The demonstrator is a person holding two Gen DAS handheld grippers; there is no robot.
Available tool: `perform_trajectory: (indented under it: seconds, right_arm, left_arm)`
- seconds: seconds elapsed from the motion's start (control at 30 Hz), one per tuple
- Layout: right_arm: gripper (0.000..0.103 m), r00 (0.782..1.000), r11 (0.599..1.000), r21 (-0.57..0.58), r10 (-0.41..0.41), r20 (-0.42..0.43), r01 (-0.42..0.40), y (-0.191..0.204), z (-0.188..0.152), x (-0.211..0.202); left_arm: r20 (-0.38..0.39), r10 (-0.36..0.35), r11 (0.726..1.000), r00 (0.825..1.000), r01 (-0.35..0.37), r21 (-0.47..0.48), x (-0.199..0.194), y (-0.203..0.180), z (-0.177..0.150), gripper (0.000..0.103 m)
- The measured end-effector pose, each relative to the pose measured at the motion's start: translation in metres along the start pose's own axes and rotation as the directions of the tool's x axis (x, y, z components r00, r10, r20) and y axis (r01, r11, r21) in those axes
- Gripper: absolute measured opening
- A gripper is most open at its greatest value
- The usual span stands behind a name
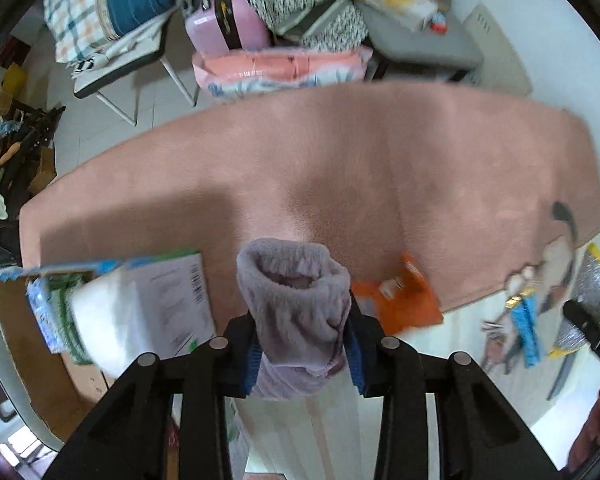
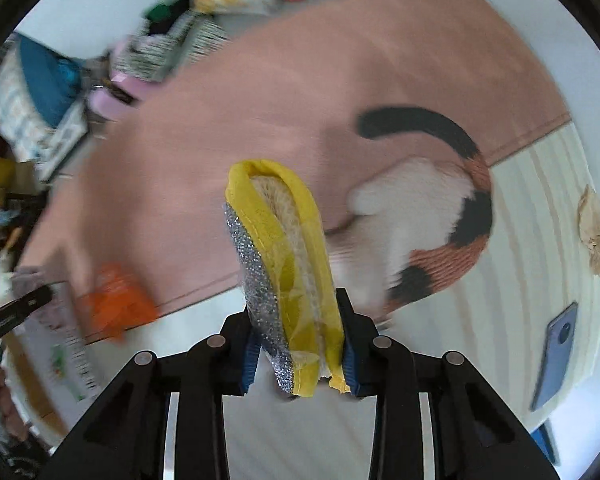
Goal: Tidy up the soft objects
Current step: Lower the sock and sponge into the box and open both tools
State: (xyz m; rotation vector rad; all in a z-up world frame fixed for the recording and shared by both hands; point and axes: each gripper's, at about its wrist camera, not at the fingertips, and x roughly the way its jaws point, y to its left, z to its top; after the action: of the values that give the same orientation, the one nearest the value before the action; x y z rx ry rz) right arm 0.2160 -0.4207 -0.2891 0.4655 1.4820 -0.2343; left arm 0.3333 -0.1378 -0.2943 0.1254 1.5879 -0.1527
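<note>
left wrist view: left gripper [image 1: 302,344] is closed on a grey fuzzy sock [image 1: 296,300], blue pads pressing both sides; the sock stands up between the jaws, cuff open at the top.
right wrist view: right gripper [image 2: 300,354] is closed on a yellow sponge [image 2: 288,264] with a silver glitter face, pinched at its lower end and rising upright from the jaws.
where the things are: both soft items are off the surface, held in the air above the near edge of a pink mat [image 1: 340,168].
mat: it lies spread on a white table [image 2: 540,208]; a cat figure [image 2: 432,208] in white, black and rust marks its right end.
clutter nearby: an orange packet [image 1: 400,300] sits on the mat edge just beside the sock; a white box [image 1: 148,304] lies to the left; a phone [image 2: 556,356] rests on the table at far right, well apart from the sponge.
blur: both views are smeared, so fine detail on the packet and box cannot be read.
step in hand: judged as carrying, both items picked and not yet set down.
next move: likely needs each item lowered onto a bare part of the mat, apart from the packet, then the jaws released; the sock is limp and may flop, the sponge should keep its shape.
</note>
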Motion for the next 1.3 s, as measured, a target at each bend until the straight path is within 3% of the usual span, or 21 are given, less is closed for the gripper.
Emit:
perform_trajectory:
  seconds: [0.13, 0.27, 0.43, 0.67, 0.83, 1.1, 1.2, 1.27, 1.3]
  right_arm:
    - [0.035, 0.996, 0.993, -0.089, 0.084, 0.025, -0.081, 0.079, -0.02, -0.032]
    - [0.035, 0.981, 0.965, -0.178, 0.194, -0.008, -0.193, 0.17, -0.082, -0.054]
    - [0.035, 0.956, 0.924, -0.246, 0.282, -0.079, -0.293, 0.272, -0.15, -0.048]
    - [0.035, 0.923, 0.883, -0.288, 0.315, -0.219, -0.37, 0.397, -0.225, 0.014]
    - [0.035, 0.923, 0.889, -0.281, 0.296, -0.248, -0.36, 0.45, -0.248, 0.062]
    - [0.036, 0.926, 0.907, -0.26, 0.262, -0.271, -0.333, 0.485, -0.241, 0.112]
    - [0.049, 0.92, 0.909, -0.262, 0.237, -0.311, -0.323, 0.488, -0.241, 0.124]
    - [0.09, 0.909, 0.907, -0.25, 0.248, -0.336, -0.34, 0.488, -0.241, 0.129]
    - [0.092, 0.91, 0.907, -0.252, 0.244, -0.336, -0.337, 0.491, -0.242, 0.132]
  left_arm:
    - [0.06, -0.071, 0.997, 0.996, 0.073, -0.032, -0.048, 0.033, -0.027, 0.032]
    - [0.091, -0.118, 0.989, 0.989, 0.125, -0.075, -0.074, 0.074, -0.068, 0.032]
    - [0.099, -0.128, 0.976, 0.987, 0.143, -0.162, -0.087, 0.15, -0.107, 0.032]
    - [0.009, -0.118, 0.938, 0.993, 0.114, -0.329, -0.06, 0.266, -0.163, 0.032]
    - [-0.065, -0.158, 0.892, 0.985, 0.115, -0.437, -0.023, 0.328, -0.176, 0.032]
    - [-0.123, -0.18, 0.889, 0.976, 0.108, -0.445, 0.007, 0.352, -0.17, 0.035]
    - [-0.145, -0.227, 0.885, 0.963, 0.142, -0.443, 0.014, 0.351, -0.168, 0.038]
    - [-0.159, -0.249, 0.885, 0.955, 0.158, -0.438, 0.017, 0.351, -0.168, 0.043]
    - [-0.164, -0.251, 0.887, 0.954, 0.159, -0.433, 0.017, 0.351, -0.169, 0.046]
